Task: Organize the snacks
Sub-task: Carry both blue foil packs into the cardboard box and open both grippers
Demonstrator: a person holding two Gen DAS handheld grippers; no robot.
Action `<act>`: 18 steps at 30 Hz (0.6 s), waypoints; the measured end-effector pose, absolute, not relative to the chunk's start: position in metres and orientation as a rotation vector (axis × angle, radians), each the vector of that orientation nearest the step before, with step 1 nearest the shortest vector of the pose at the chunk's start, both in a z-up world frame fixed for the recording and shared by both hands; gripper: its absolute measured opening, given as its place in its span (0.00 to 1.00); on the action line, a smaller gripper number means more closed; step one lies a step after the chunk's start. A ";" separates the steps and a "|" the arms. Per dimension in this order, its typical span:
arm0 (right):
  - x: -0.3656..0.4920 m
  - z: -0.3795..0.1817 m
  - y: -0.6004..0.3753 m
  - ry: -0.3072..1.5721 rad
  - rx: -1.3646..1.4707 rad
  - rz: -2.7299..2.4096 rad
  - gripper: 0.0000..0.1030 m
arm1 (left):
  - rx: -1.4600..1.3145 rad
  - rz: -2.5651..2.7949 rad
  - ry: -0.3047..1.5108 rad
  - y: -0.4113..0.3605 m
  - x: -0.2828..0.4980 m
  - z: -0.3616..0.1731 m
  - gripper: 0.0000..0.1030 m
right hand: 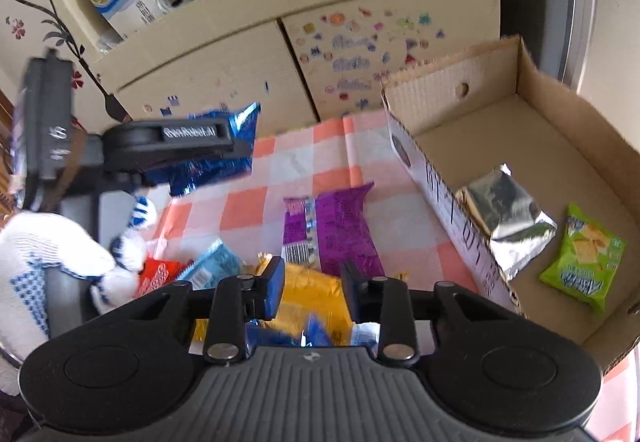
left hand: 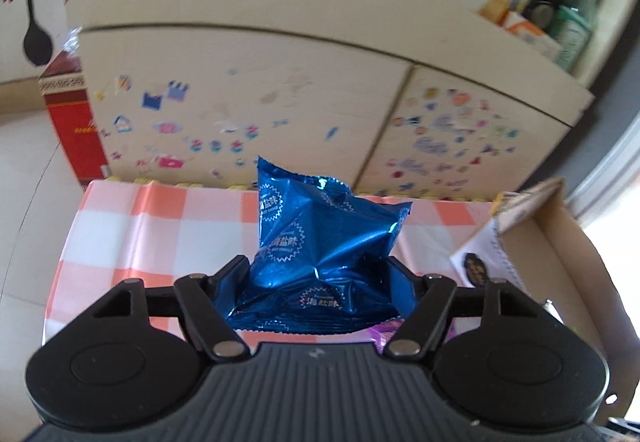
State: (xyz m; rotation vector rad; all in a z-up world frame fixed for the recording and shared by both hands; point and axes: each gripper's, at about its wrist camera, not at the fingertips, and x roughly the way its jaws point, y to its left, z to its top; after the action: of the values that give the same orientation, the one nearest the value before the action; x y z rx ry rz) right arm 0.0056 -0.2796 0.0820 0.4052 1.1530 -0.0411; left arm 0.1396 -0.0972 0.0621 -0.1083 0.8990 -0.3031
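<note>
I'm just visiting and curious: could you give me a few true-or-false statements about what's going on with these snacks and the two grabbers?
1. The left gripper is clamped on a blue packet. True.
2. The cardboard box has nothing in it. False: a silver packet and a green packet lie inside.
3. The right gripper is holding the purple packet. False: its jaws are open above a yellow packet, holding nothing.
4. The table has a checked cloth in orange and white. True.
</note>
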 end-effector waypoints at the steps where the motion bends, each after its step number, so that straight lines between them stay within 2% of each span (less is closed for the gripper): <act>1: 0.004 0.080 -0.281 1.164 0.422 -0.032 0.51 | -0.108 -0.314 0.894 -0.098 0.136 0.065 0.70; 2: 0.002 0.078 -0.282 1.173 0.433 -0.024 0.63 | -0.110 -0.328 0.889 -0.098 0.133 0.068 0.70; 6: -0.011 0.071 -0.277 1.228 0.404 0.047 0.81 | -0.102 -0.381 0.863 -0.095 0.123 0.079 0.70; 14: -0.026 0.044 -0.246 1.349 0.275 0.106 0.85 | -0.084 -0.417 0.867 -0.089 0.107 0.083 0.70; 18: -0.028 0.037 -0.235 1.365 0.200 0.100 0.74 | -0.081 -0.418 0.869 -0.089 0.105 0.084 0.70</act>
State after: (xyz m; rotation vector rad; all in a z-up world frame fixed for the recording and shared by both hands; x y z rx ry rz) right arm -0.0280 -0.2345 0.0371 0.2005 1.3649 0.1003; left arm 0.1047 -0.0894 0.0839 -0.0814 0.8694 -0.4183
